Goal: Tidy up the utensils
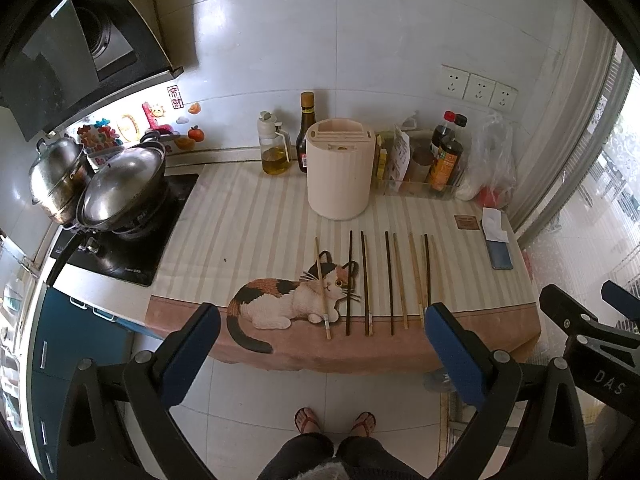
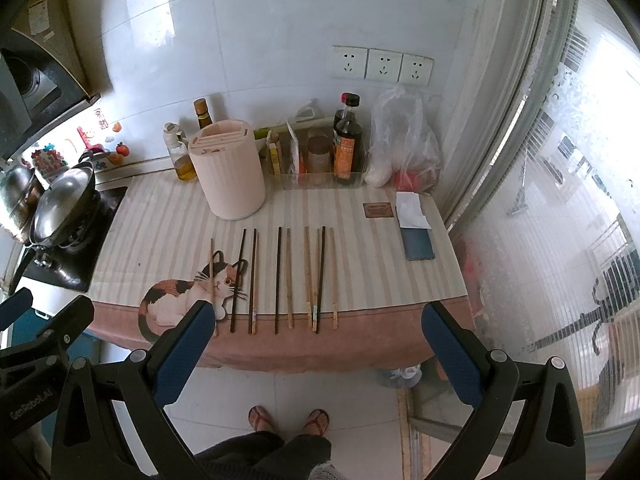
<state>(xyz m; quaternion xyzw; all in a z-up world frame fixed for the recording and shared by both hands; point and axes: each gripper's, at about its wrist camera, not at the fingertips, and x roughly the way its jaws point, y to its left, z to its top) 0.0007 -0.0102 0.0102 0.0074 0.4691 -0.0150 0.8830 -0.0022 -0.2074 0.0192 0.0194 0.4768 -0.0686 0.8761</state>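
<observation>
Several chopsticks, some dark (image 1: 349, 282) (image 2: 279, 280) and some pale wood (image 1: 322, 288) (image 2: 289, 278), lie side by side on the striped cat-print cloth (image 1: 248, 216) (image 2: 160, 220). A cream slotted utensil holder (image 1: 340, 170) (image 2: 229, 170) stands upright behind them. My left gripper (image 1: 322, 334) is open and empty, held back over the counter's front edge. My right gripper (image 2: 320, 334) is open and empty, also short of the front edge. The right gripper shows at the right of the left wrist view (image 1: 588, 308).
Oil and sauce bottles (image 1: 276, 148) (image 2: 348, 140), a clear bin of packets (image 2: 304, 160) and a plastic bag (image 2: 404, 140) line the back wall. A phone (image 2: 418, 242) with a paper on it lies at the right. Lidded pots (image 1: 120, 188) sit on the stove at the left.
</observation>
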